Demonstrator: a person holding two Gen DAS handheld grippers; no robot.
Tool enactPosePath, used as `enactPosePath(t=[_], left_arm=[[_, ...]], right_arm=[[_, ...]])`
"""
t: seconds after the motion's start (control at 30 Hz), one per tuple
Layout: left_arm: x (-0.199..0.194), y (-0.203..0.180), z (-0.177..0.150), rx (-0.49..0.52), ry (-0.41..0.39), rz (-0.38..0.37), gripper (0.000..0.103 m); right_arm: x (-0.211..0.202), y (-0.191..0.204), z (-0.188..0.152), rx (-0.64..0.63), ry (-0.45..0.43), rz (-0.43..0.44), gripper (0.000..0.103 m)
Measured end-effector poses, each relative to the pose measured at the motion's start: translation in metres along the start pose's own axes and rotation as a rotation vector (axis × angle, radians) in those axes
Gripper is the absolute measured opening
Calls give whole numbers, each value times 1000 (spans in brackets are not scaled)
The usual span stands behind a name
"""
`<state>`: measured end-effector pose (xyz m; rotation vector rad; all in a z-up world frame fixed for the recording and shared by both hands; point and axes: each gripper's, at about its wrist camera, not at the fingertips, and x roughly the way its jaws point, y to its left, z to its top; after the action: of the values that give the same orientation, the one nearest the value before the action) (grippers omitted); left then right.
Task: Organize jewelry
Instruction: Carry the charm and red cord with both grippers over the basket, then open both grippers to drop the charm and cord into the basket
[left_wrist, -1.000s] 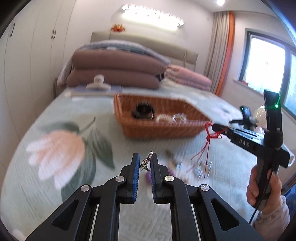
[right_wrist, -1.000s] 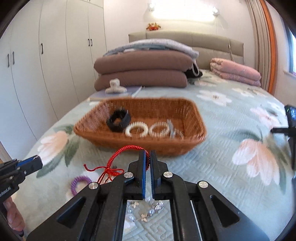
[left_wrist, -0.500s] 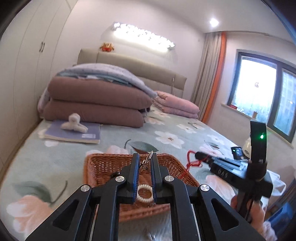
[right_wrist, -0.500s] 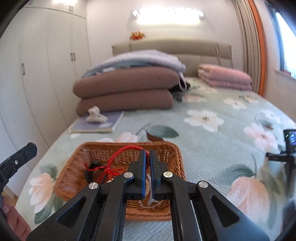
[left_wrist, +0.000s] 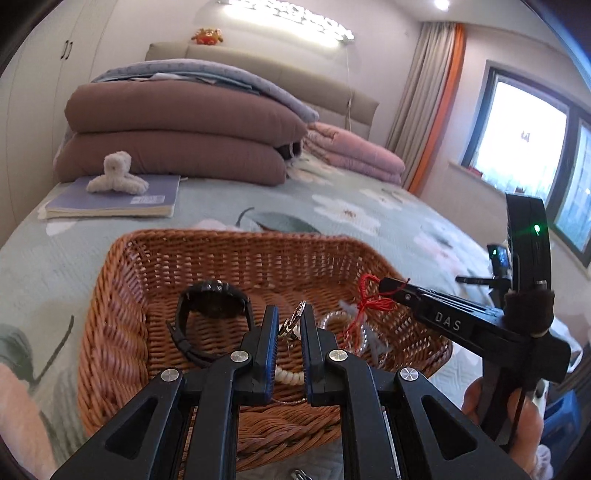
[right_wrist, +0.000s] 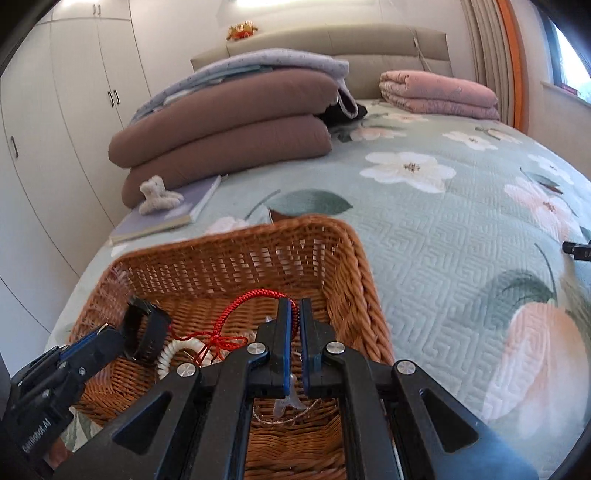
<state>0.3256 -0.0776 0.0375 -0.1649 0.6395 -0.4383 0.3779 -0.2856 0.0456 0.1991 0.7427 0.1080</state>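
A brown wicker basket (left_wrist: 110, 332) sits on the bed; it also shows in the right wrist view (right_wrist: 354, 280). In it lie a black watch (left_wrist: 212, 299), a white bead bracelet (left_wrist: 290, 376) and clear bracelets (left_wrist: 332, 319). My left gripper (left_wrist: 289, 317) is shut on a small silver jewelry piece (left_wrist: 293, 321), held over the basket. My right gripper (right_wrist: 293, 308) is shut on a red cord bracelet (right_wrist: 240, 310), also held over the basket. The right gripper also shows in the left wrist view (left_wrist: 384, 286) with the red cord (left_wrist: 364, 302) hanging from its tip.
A notebook (left_wrist: 118, 197) with a white fluffy hair claw (left_wrist: 116, 175) lies behind the basket. Folded brown quilts (left_wrist: 177, 140) and pink blankets (left_wrist: 354, 155) are stacked near the headboard. White wardrobes (right_wrist: 55, 110) stand at the left. A floral bedspread (right_wrist: 461, 240) surrounds the basket.
Both grippers have moved forward from the bedspread to above the basket, each still holding its piece. The basket now fills the lower part of both views.
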Motion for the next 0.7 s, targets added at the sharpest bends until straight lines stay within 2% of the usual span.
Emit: enactPosePath(t=[0.13, 0.33, 0.37, 0.43, 0.47, 0.53, 0.6, 0.7], left_arm=[[3, -3, -2, 19, 12, 14, 11], [4, 5, -1, -25, 17, -6, 14], [4, 6, -1, -32, 21, -12, 17], [2, 8, -1, -38, 12, -9, 34], [0, 8, -1, -38, 4, -10, 38], [-7, 10, 0, -52, -15, -28, 61], [-15, 12, 1, -67, -46, -49, 66], [-33, 17, 4, -92, -90, -65, 67]], right_arm=[[6, 0, -3, -3, 19, 1, 6], [7, -3, -4, 8, 19, 12, 8], [6, -3, -4, 9, 18, 14, 9], [3, -3, -5, 3, 10, 29, 12], [1, -4, -6, 7, 1, 42, 13], [-4, -6, -6, 15, -24, 63, 23], [-14, -5, -7, 8, -67, 72, 32], [-31, -1, -9, -7, -133, 74, 33]])
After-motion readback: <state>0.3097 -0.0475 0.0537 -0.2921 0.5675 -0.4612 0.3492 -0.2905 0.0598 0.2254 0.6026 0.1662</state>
